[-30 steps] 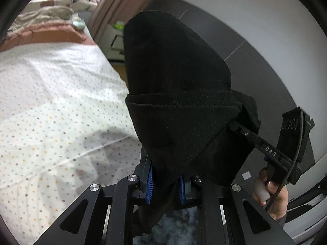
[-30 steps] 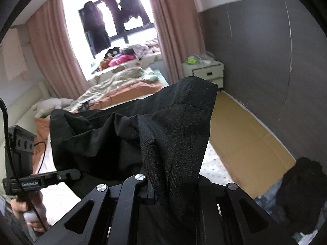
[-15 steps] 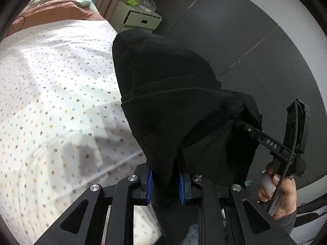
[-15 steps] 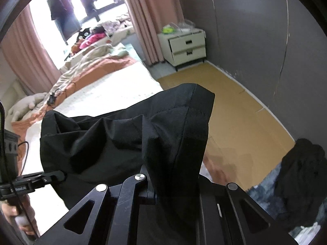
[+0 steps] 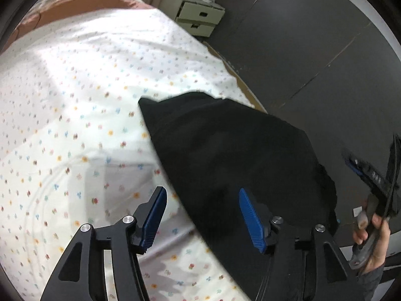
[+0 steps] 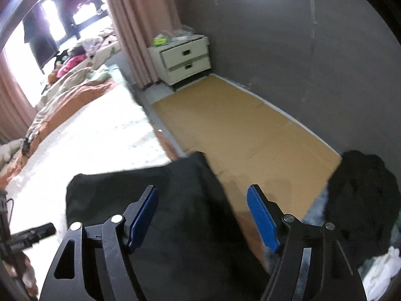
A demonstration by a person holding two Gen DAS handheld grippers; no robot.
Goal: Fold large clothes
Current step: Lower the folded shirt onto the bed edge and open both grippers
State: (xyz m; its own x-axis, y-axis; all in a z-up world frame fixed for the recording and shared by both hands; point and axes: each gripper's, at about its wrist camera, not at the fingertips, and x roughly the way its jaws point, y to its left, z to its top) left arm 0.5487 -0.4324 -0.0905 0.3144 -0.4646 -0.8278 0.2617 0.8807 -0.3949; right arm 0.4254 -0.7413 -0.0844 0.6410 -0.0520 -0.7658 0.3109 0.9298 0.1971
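Observation:
A black garment (image 5: 225,155) lies on the white dotted bed sheet (image 5: 75,100) near the bed's right edge; it also shows in the right wrist view (image 6: 163,200). My left gripper (image 5: 201,193) is open above the garment's left edge, its blue pads (image 5: 155,215) empty. My right gripper (image 6: 201,193) is open above the garment's right side, its blue pads (image 6: 263,218) empty. The right gripper also appears at the right edge of the left wrist view (image 5: 371,173), in a hand.
A white two-drawer nightstand (image 6: 183,57) stands against the grey wall by pink curtains (image 6: 130,25). Cardboard sheets (image 6: 250,130) cover the floor beside the bed. A dark clothes heap (image 6: 363,200) lies on the floor at the right. Bedding is piled at the bed's far end (image 6: 70,85).
Both grippers have opened and let go of the black garment. The garment has dropped from hanging in the air onto the bed sheet.

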